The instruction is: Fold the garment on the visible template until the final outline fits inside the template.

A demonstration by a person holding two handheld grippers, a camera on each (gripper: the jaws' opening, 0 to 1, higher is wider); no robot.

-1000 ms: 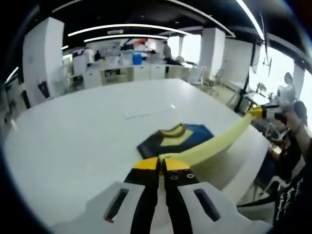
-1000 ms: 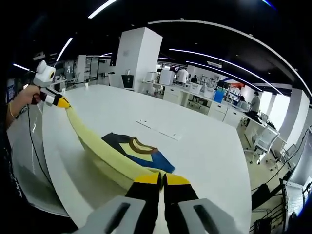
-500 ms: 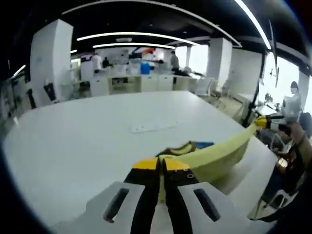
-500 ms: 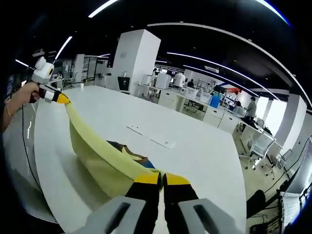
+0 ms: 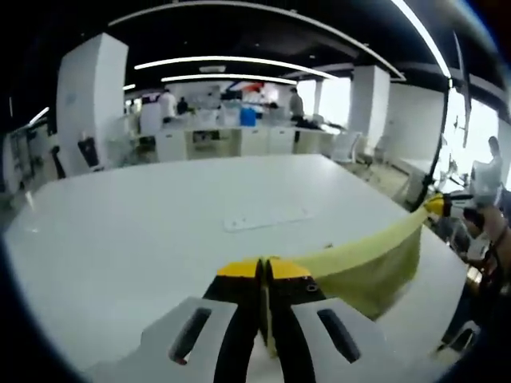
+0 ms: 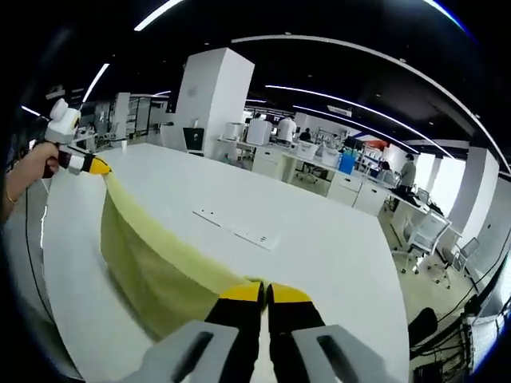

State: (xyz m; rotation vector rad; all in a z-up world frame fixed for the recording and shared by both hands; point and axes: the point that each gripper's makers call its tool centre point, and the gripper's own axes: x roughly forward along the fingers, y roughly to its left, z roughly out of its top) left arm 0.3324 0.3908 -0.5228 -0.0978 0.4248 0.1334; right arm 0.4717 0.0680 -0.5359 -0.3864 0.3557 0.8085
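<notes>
Garment [image 5: 363,267] edge between both tongs

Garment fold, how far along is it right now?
Done: both corners are gripped. In hand: the left gripper and right gripper, both shut, hold the yellow garment stretched taut and hanging above the white table. Left: laying it down, folding, and fitting the outline inside the template.

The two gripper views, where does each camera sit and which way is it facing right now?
Left gripper view: rides the left gripper, looks across the white table; the right gripper and a hand enter from the right.
Right gripper view: rides the right gripper, looks across the table toward the white pillar; the left gripper and a hand enter from the left.
Shared: the yellow garment stretched taut between both shut grippers, and the table.
</notes>
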